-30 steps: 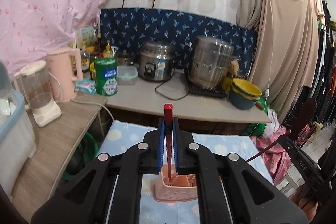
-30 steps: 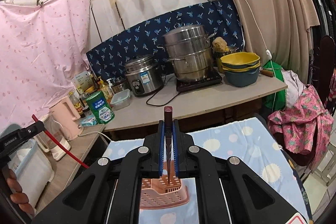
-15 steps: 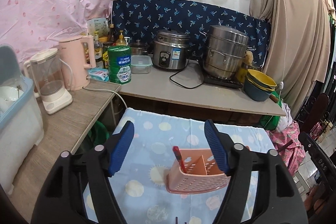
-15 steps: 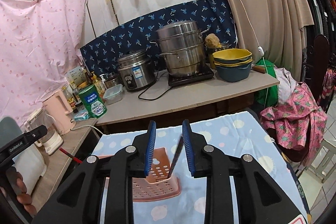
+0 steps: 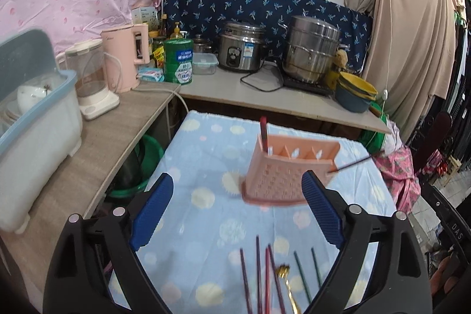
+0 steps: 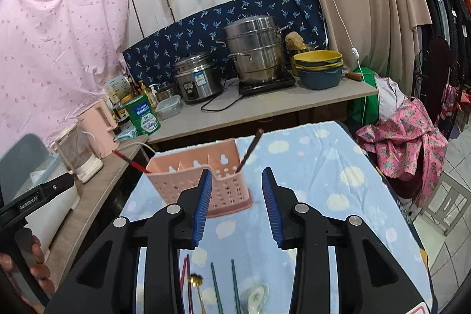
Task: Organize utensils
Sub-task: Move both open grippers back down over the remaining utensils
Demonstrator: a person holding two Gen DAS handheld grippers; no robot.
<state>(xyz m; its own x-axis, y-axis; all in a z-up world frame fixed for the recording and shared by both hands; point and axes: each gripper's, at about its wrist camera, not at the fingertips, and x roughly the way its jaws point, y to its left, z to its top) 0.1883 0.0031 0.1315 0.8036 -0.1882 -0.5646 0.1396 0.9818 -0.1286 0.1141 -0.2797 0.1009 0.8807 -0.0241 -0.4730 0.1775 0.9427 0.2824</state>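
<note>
Pink perforated plastic utensil caddy [image 5: 287, 169] with divided compartments, standing upright on a light-blue cloth with pale dot and sun print [image 5: 206, 155] that covers the table. Contents: one red chopstick [image 5: 263, 134] in an end compartment, leaning slightly; one dark chopstick [image 6: 249, 150] in the opposite end compartment, tilted outward. Loose on the cloth, nearer the cameras than the caddy: several dark red chopsticks [image 5: 260, 272], two green chopsticks [image 6: 225, 284], a gold metal spoon [image 6: 196, 283] and a white spoon [image 6: 256, 295], blurred. Left gripper [image 5: 235, 206], black with blue ribbed pads: jaws wide and opening, nothing between them, caddy beyond the tips. Right gripper [image 6: 237, 199], same make: jaws partly apart and opening, holding nothing, the caddy just past the pads. Rear counter: steel rice cooker [image 5: 240, 49], stacked steel steamer pot [image 5: 310, 46].
</note>
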